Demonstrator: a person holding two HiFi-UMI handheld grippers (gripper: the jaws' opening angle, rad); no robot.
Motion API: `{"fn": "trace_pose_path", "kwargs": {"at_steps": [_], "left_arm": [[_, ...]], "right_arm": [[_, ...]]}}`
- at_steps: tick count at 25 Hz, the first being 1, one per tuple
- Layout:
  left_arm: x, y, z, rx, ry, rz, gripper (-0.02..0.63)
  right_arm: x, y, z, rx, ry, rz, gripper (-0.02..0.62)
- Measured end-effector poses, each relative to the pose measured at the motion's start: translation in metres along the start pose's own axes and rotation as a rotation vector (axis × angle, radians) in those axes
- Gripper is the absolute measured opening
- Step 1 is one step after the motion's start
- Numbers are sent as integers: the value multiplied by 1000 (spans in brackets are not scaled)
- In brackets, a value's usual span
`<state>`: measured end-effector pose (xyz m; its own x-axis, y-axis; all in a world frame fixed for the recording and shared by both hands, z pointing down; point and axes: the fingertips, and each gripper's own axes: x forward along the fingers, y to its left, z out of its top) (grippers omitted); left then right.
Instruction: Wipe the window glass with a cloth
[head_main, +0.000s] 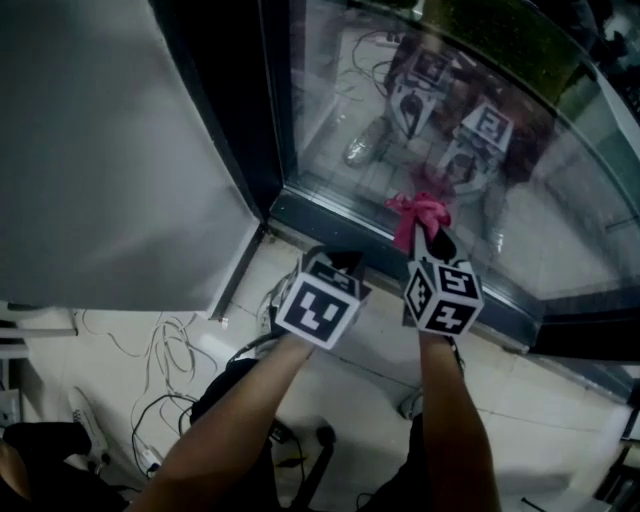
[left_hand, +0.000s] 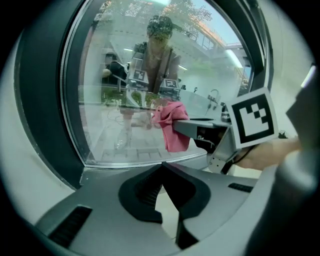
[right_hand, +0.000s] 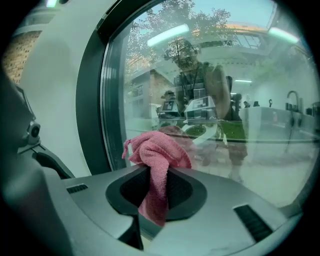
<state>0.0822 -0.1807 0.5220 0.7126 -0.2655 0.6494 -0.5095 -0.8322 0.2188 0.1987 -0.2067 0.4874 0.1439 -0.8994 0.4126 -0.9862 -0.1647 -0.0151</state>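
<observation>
The window glass (head_main: 450, 130) runs across the upper right of the head view, with my grippers mirrored in it. My right gripper (head_main: 426, 236) is shut on a bunched pink cloth (head_main: 420, 212), which it holds at the bottom edge of the pane, just above the dark sill (head_main: 330, 225). In the right gripper view the pink cloth (right_hand: 157, 155) bulges out between the jaws of my right gripper (right_hand: 159, 167), close to the glass (right_hand: 225, 100). My left gripper (head_main: 345, 262) hangs beside it to the left, shut and holding nothing. The left gripper view shows my left gripper (left_hand: 163, 165) pointing at the glass (left_hand: 115, 100) and the cloth (left_hand: 171, 127).
A dark upright frame post (head_main: 240, 110) borders the pane on the left, and a pale wall panel (head_main: 100, 150) stands beyond it. Loose cables (head_main: 170, 350) lie on the tiled floor below my arms. A person's reflection (right_hand: 200, 85) shows in the glass.
</observation>
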Motion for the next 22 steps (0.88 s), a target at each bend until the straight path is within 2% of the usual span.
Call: {"fn": "trace_pose_path", "kwargs": {"at_steps": [6, 14, 22], "left_arm": [[2, -1, -16, -28, 37, 12, 2], [9, -14, -39, -24, 115, -14, 2], [9, -23, -38, -25, 111, -39, 2]], "right_arm": [[24, -2, -53, 57, 94, 18, 71], [49, -5, -113, 101, 199, 25, 72], [64, -12, -161, 175, 298, -10, 72]]}}
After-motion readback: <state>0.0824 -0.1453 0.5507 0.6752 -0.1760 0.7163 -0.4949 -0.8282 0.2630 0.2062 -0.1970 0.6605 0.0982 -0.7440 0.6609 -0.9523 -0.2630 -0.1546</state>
